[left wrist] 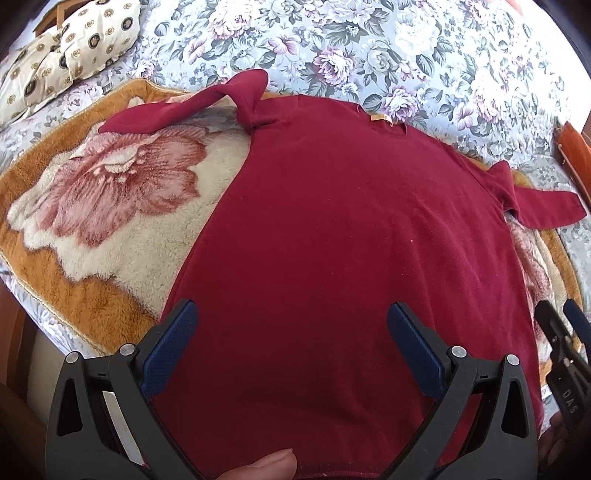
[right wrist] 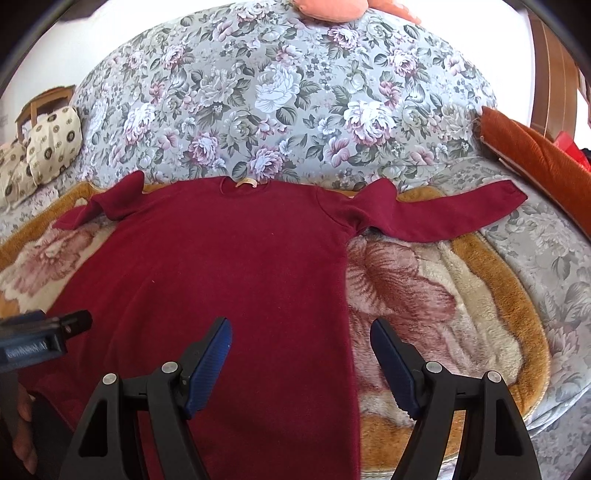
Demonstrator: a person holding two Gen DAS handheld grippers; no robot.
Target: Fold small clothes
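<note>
A dark red long-sleeved top [left wrist: 332, 229] [right wrist: 229, 266] lies flat on a plush flower blanket [left wrist: 110, 206] [right wrist: 424, 295], collar and tan label away from me. Both sleeves are spread sideways and twisted near the shoulders. My left gripper [left wrist: 291, 325] hangs open over the lower middle of the top, nothing between its blue pads. My right gripper [right wrist: 301, 343] is open too, straddling the top's right side edge above the hem. In the left wrist view the right gripper [left wrist: 565, 332] shows at the right edge; in the right wrist view the left gripper [right wrist: 44, 332] shows at the left edge.
The blanket lies on a bed with a grey floral cover [left wrist: 406, 51] [right wrist: 295, 96]. Cream patterned pillows [left wrist: 66, 48] [right wrist: 48, 147] sit far left, an orange cushion [right wrist: 535, 155] far right, a peach pillow [right wrist: 332, 9] at the back. A thumb [left wrist: 266, 465] shows at the bottom.
</note>
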